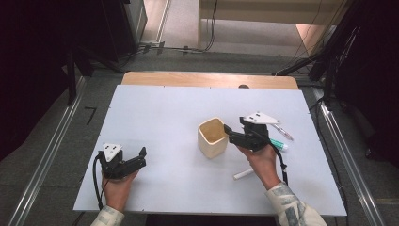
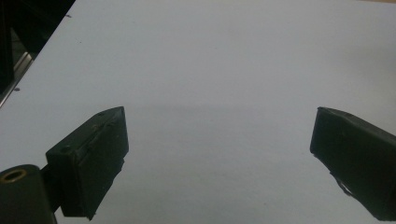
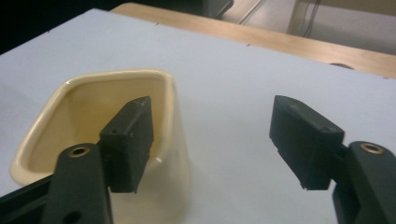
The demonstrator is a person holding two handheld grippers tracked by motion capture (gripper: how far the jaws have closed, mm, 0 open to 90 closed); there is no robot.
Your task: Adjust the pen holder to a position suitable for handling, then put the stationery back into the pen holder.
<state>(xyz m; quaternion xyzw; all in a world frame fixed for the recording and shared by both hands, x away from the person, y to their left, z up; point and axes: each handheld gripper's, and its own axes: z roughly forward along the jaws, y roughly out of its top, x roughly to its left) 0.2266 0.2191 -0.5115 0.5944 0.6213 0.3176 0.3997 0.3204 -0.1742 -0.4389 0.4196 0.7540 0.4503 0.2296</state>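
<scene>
At frame centre the right hand-held gripper [image 1: 230,133] is straddling the cream cup [image 1: 212,137] rim, jaws gaping, needing closure next, while the left hand-held gripper [image 1: 141,157] is idling open.

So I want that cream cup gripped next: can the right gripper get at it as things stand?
Probably yes. The right gripper is open right beside the cup, one jaw over its near rim, the other outside over the bare table. Nothing lies between them.
</scene>
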